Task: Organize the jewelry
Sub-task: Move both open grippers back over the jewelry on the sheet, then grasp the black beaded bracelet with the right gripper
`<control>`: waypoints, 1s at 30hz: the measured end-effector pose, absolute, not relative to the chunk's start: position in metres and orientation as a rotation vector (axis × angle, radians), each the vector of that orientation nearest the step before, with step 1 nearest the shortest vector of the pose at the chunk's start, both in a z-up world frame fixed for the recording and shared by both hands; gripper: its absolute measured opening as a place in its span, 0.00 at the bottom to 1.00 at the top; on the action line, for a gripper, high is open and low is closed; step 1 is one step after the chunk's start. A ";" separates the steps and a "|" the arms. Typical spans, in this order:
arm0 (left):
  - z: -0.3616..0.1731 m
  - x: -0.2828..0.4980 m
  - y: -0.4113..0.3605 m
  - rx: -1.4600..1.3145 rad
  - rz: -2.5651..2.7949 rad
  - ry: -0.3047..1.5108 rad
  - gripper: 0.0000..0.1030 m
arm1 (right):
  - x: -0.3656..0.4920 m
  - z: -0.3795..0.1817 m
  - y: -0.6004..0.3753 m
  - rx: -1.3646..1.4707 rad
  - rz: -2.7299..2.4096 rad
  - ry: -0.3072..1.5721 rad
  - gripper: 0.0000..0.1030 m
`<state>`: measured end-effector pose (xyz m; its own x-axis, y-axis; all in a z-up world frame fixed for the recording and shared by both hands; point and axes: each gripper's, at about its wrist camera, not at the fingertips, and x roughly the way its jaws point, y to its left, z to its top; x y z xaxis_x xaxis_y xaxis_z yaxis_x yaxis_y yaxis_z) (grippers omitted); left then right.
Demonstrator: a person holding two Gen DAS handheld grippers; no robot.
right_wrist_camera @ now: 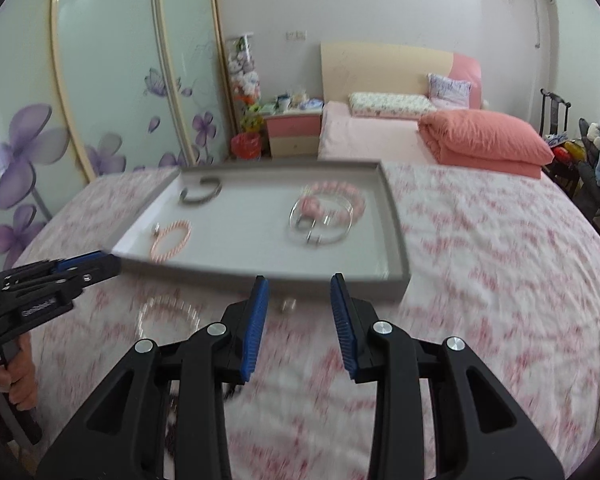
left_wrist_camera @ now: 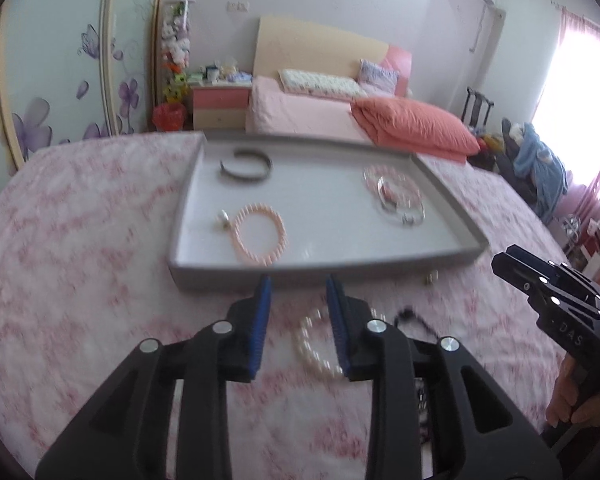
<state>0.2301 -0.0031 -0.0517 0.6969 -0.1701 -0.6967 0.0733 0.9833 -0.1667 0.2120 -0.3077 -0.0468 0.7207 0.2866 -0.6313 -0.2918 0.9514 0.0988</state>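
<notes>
My left gripper (left_wrist_camera: 298,280) and right gripper (right_wrist_camera: 299,280) both have fingers apart, holding nothing, near the grey tray (left_wrist_camera: 312,266); a pearl bracelet (left_wrist_camera: 314,350) lies under the left one.

Stood behind the pink floral bedspread (right_wrist_camera: 480,248): a pink bed (right_wrist_camera: 364,136) with a folded coral quilt (right_wrist_camera: 484,140), a cluttered nightstand (right_wrist_camera: 294,134), a flower-painted wardrobe (right_wrist_camera: 100,92).
</notes>
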 end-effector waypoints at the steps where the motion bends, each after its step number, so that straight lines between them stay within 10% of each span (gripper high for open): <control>1: -0.056 0.228 -0.005 -0.123 -0.137 0.804 0.31 | 0.209 -0.050 -0.306 -0.012 0.327 0.710 0.33; 30: -0.077 0.225 -0.003 -0.118 -0.111 0.872 0.47 | 0.185 -0.096 -0.260 -0.149 0.397 0.893 0.12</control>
